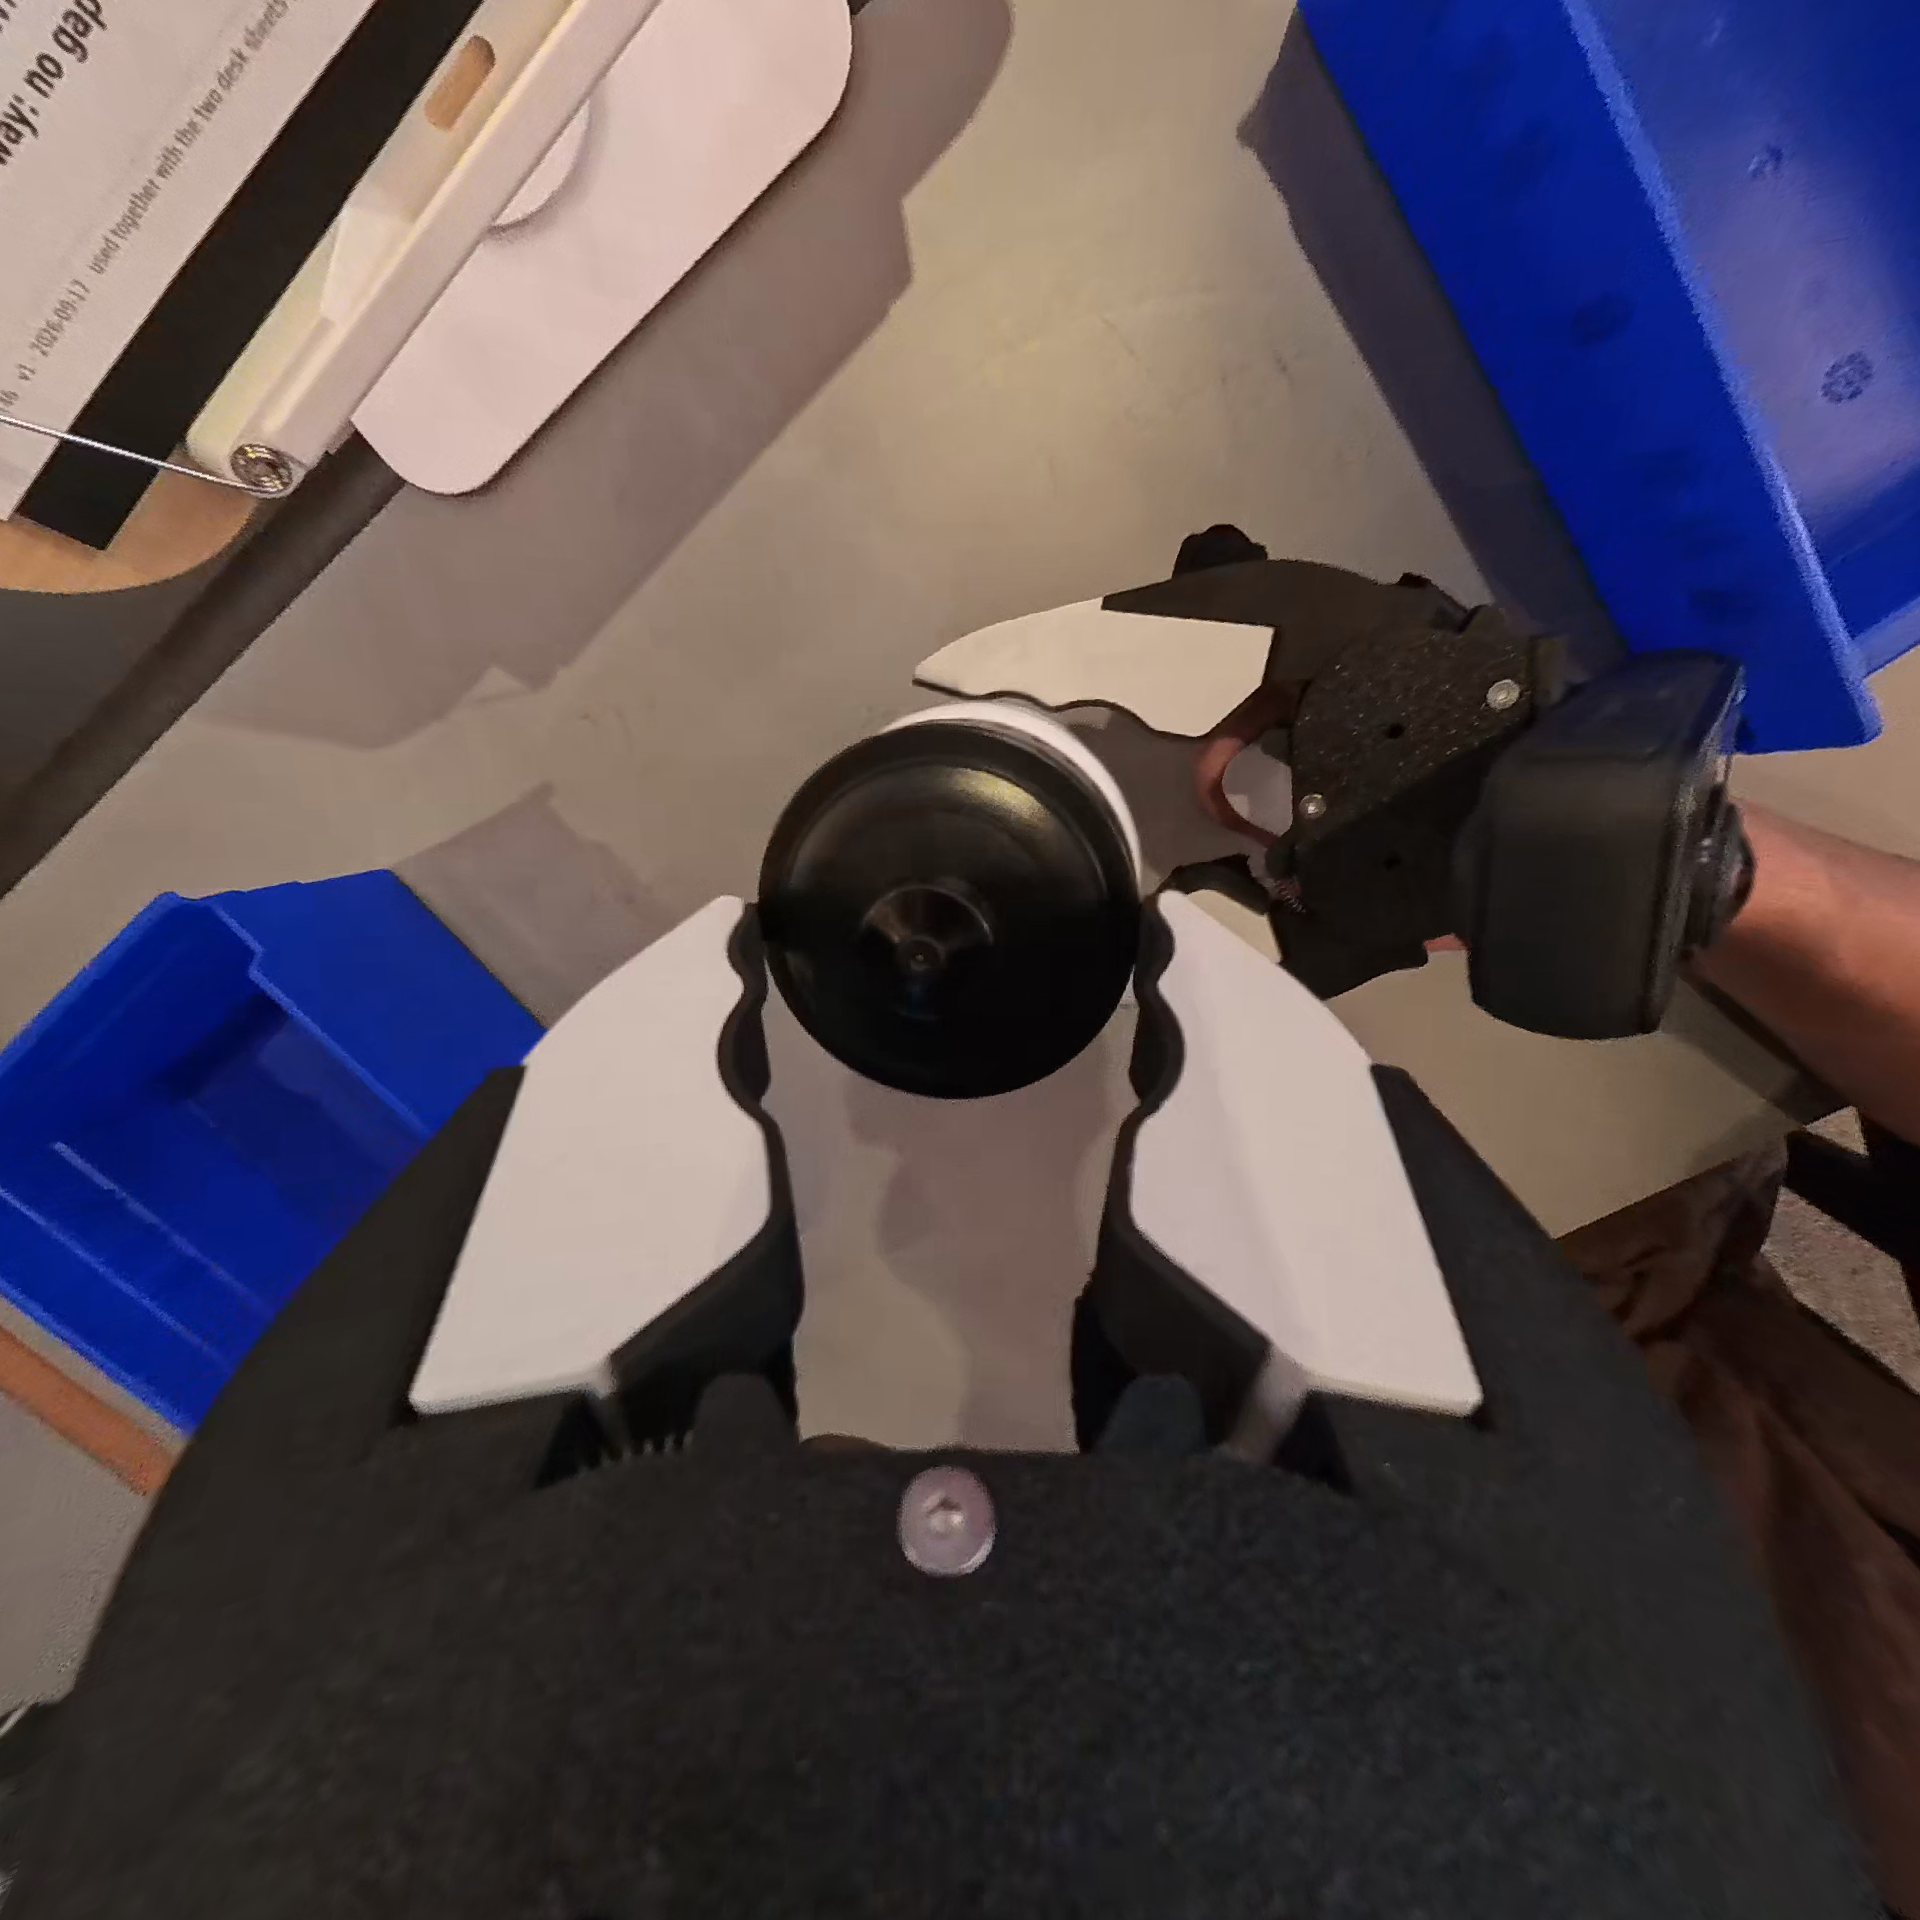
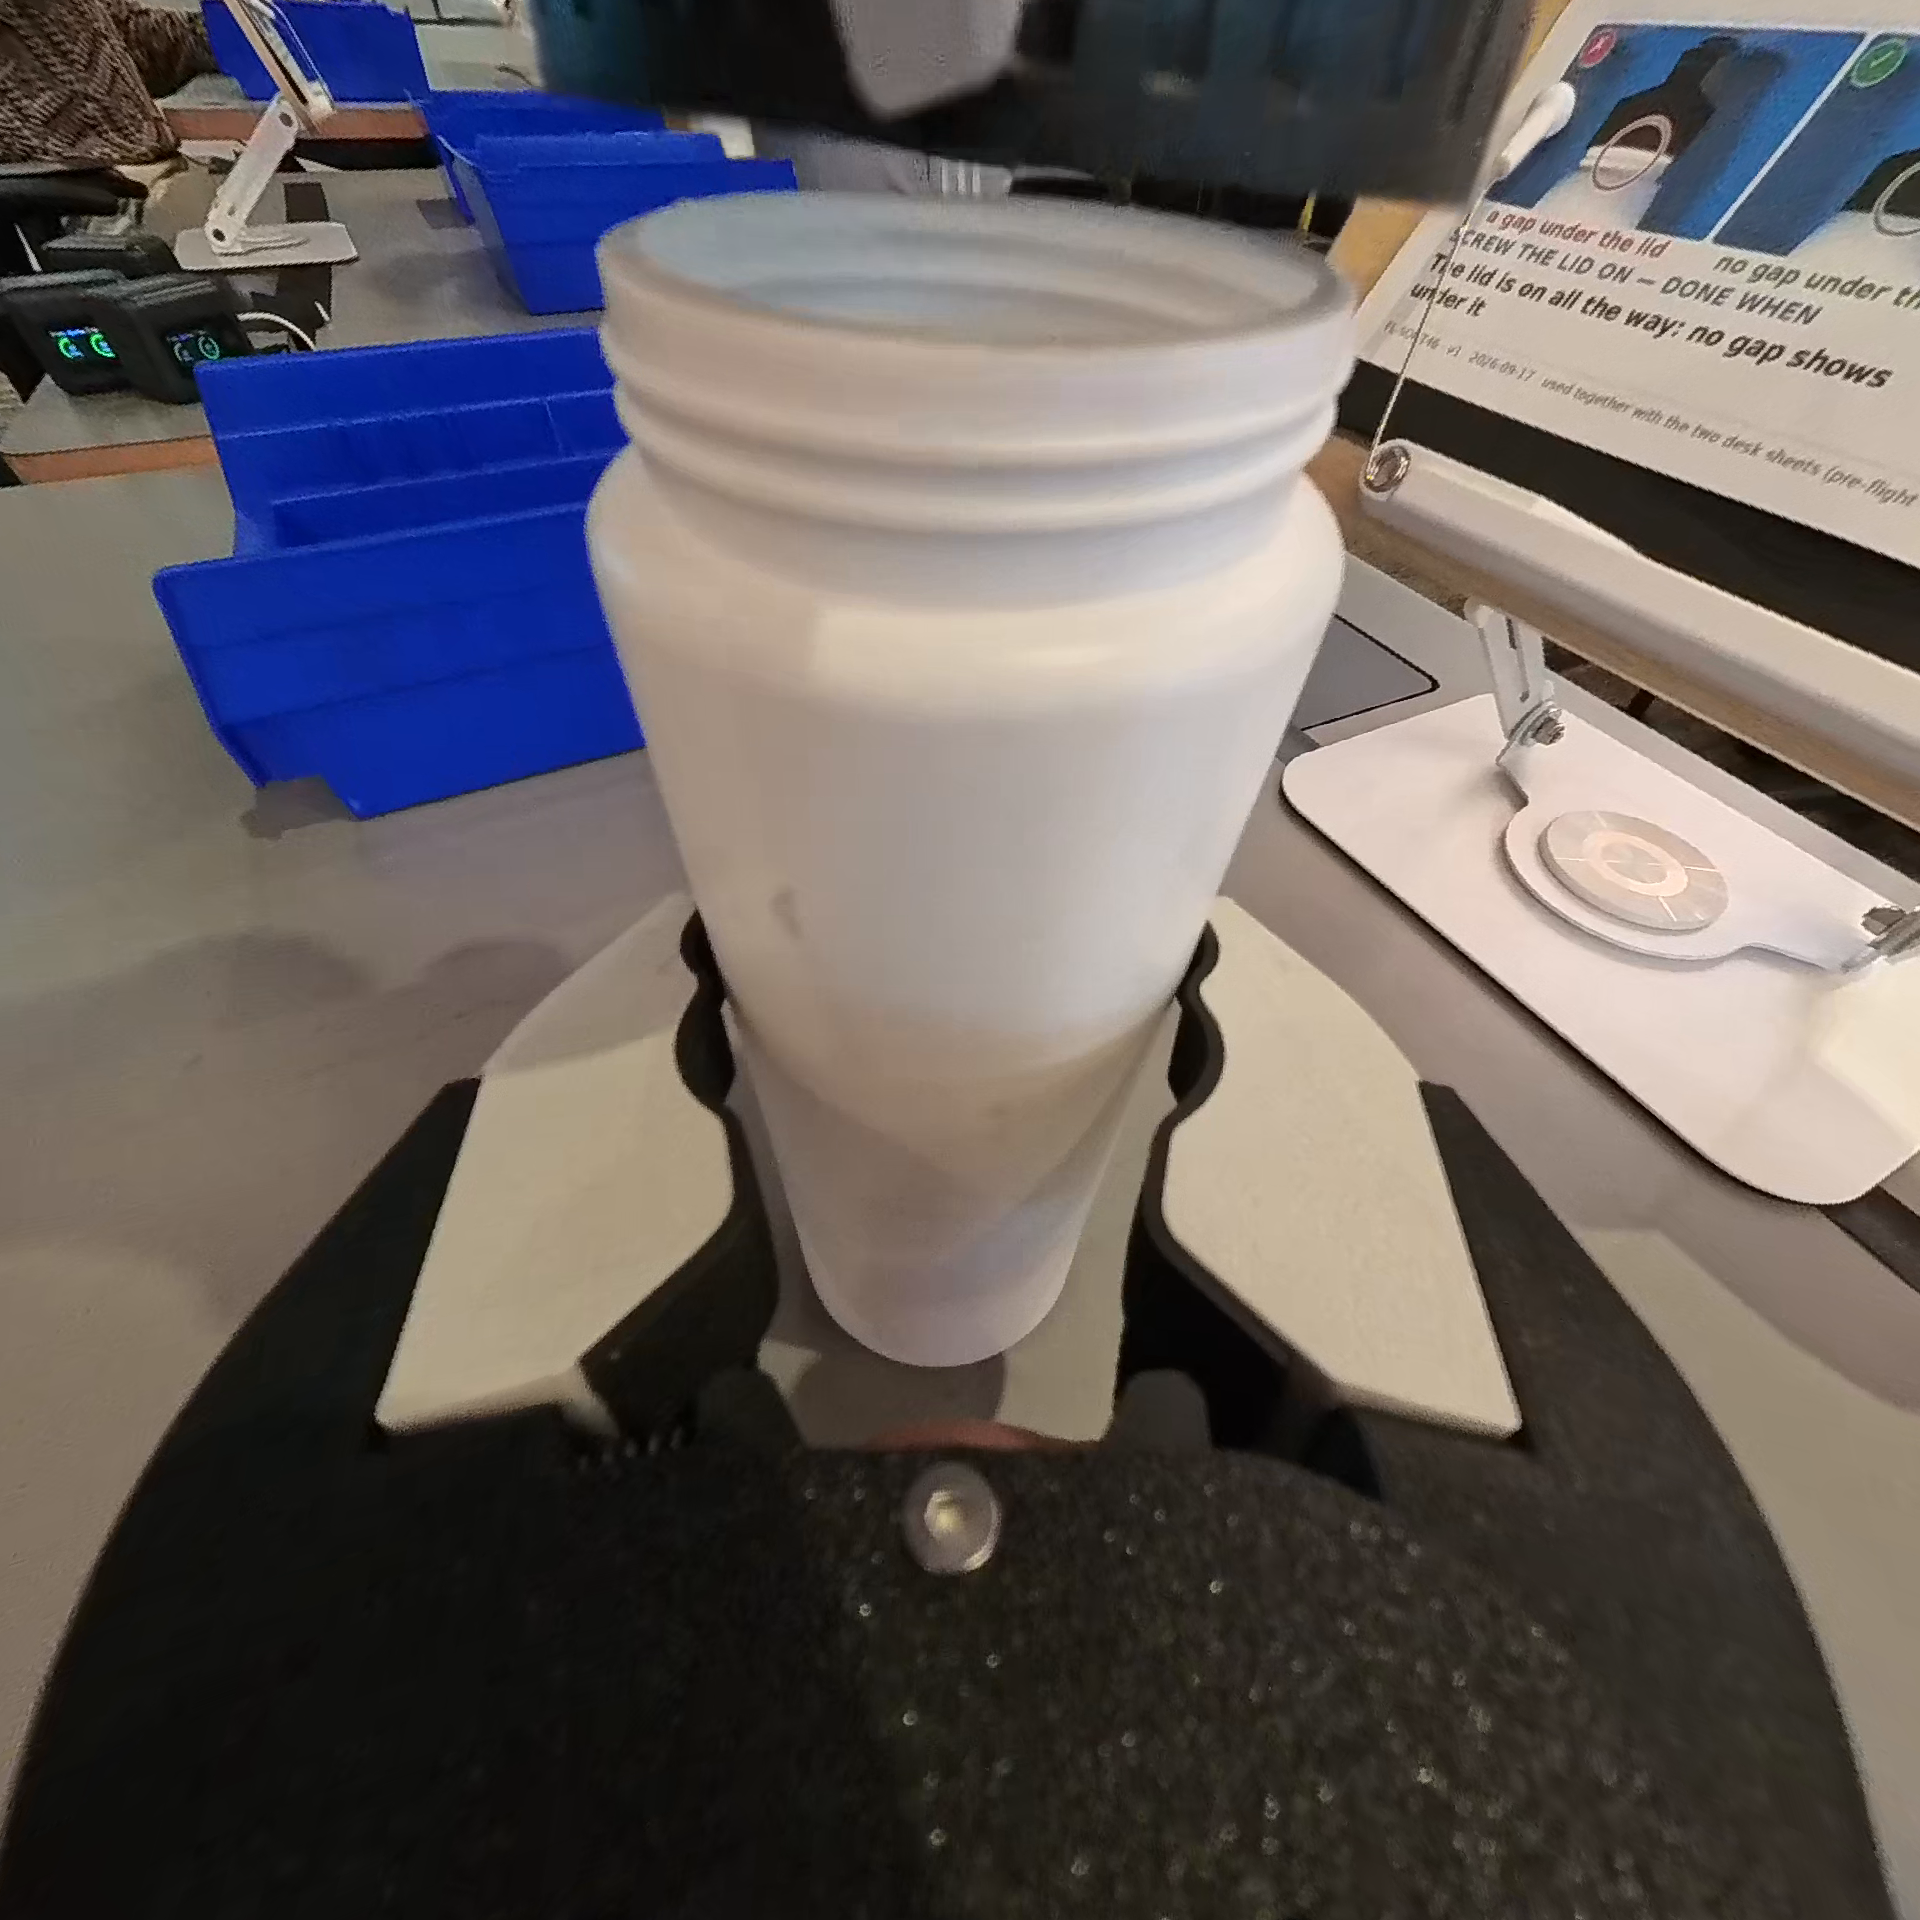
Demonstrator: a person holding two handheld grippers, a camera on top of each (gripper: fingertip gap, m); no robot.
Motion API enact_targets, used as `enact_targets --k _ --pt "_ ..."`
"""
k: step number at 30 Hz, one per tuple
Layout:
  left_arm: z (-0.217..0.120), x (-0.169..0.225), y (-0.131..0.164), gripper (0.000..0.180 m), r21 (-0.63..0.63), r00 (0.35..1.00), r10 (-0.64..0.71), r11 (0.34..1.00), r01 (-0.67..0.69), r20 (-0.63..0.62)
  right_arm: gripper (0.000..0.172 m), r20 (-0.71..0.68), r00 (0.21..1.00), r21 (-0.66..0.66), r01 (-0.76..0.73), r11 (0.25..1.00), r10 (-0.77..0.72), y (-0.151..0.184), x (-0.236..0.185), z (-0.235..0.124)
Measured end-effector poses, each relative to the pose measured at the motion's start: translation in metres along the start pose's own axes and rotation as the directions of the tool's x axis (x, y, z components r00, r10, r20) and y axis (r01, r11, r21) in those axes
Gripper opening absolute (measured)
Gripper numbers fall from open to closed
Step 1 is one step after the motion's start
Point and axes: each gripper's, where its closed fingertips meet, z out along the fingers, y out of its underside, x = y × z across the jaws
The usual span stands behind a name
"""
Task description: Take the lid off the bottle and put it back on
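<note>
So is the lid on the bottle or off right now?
Off. The white bottle shows an open mouth and bare threads, gripped by the right gripper; the left gripper clamps the black lid just above.

Black lid (image 1: 948, 914), white bottle (image 2: 966, 727), plain blue bins (image 2: 416, 582), seemingly grey table (image 2: 208, 935).
</note>
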Motion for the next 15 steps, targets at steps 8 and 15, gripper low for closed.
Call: enact_targets --k 8,15 --pt "0.0081 0.0009 0.0011 0.067 0.015 0.999 -0.004 1.000 0.003 0.042 0.084 -0.018 1.000 -0.005 -0.006 1.000 0.006 0.0002 0.0024 0.0003" --pt "0.0098 0.0023 0.0016 0.067 0.043 0.989 0.124 0.991 -0.128 0.078 0.084 -0.014 1.000 -0.007 -0.006 1.000 0.006 0.0003 0.0025 -0.0002"
